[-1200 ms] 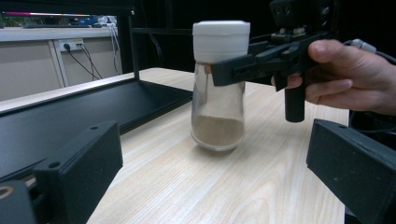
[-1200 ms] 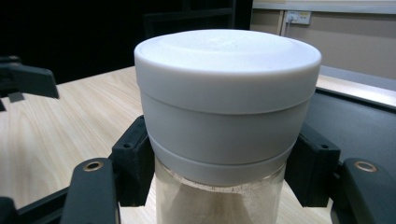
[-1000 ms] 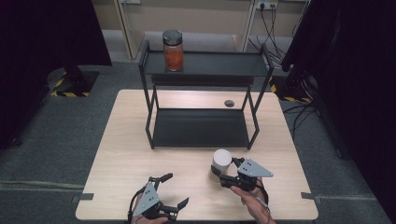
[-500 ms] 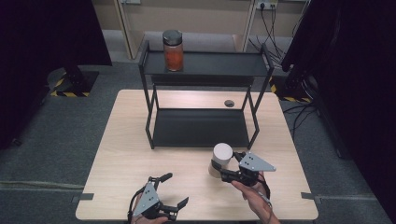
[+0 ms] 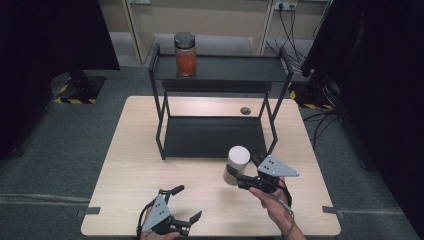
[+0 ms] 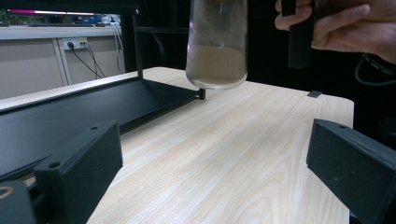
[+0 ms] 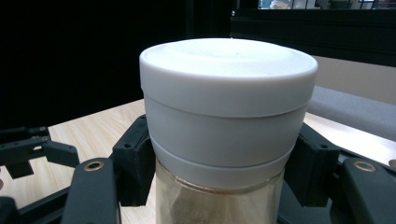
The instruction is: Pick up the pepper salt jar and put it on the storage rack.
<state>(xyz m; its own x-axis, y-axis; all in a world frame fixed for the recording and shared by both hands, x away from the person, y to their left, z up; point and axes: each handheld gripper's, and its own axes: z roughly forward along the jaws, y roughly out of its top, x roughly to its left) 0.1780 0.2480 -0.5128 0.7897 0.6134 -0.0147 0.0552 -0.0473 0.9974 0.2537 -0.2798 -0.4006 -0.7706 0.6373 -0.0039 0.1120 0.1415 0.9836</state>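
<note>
The right gripper [image 5: 239, 176] clamps both jaws just under the white lid of a glass jar [image 5: 237, 165] of pale powder, holding it upright and clear of the table [image 5: 125, 165], near the right front leg of the black shelf rack [image 5: 212, 137]. The left gripper [image 5: 187, 204] rests at the table's near edge, jaws wide apart and empty. A jar with orange contents [image 5: 185, 54] stands on the rack's top shelf, far left.

Lab, black curtains [image 5: 55, 35], hazard-striped stand base [image 5: 75, 95], wall sockets [image 5: 283, 6]

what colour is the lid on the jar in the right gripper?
White. The lid of the glass jar shows best in the right gripper view.
</note>
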